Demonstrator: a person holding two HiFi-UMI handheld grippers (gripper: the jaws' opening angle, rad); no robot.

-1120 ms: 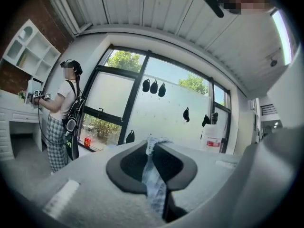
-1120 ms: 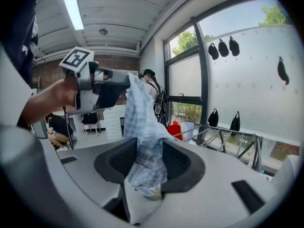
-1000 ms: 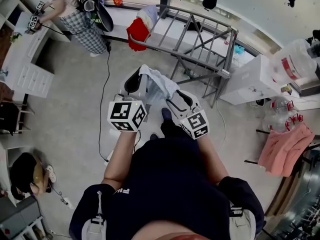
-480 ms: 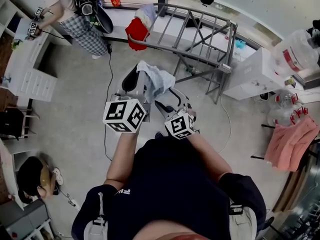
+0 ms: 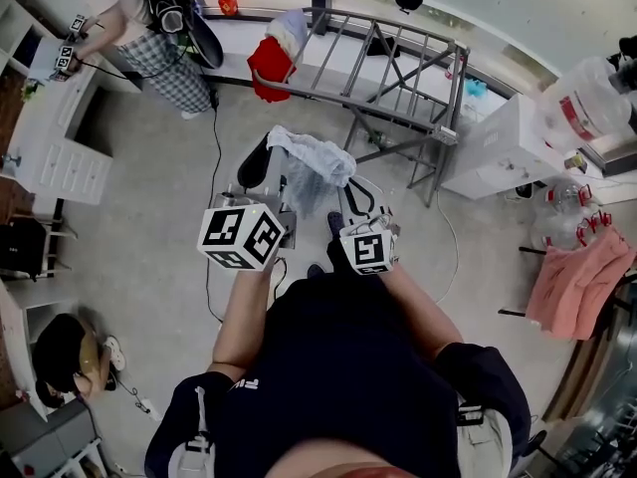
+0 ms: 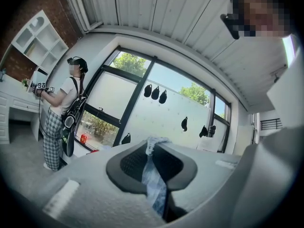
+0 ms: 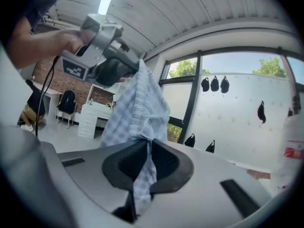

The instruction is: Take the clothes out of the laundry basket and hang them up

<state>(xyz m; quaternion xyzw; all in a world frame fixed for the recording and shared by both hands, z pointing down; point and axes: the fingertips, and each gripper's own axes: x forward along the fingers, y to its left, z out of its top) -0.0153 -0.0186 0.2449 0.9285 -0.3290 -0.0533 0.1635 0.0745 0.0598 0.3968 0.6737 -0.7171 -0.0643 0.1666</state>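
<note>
A pale blue checked garment (image 5: 311,157) hangs in the air between both grippers, in front of the grey drying rack (image 5: 398,63). My left gripper (image 5: 277,164) is shut on its upper left edge; in the left gripper view the fabric (image 6: 154,184) runs down between the dark pads. My right gripper (image 5: 344,203) has just been closing, and its pads now pinch the cloth (image 7: 140,108) that drapes above them. In the right gripper view the left gripper (image 7: 127,71) holds the garment's top. No laundry basket is in view.
A red garment (image 5: 271,63) and a pale one hang on the rack's left end. A person (image 5: 149,23) stands at the far left by white drawers (image 5: 60,142). A white cabinet (image 5: 498,152) and a pink cloth (image 5: 582,287) are on the right.
The right gripper let go and drew back, then moved up to the garment again and shut on it. The left gripper kept its grip and rose a little; the cloth now spreads between them.
</note>
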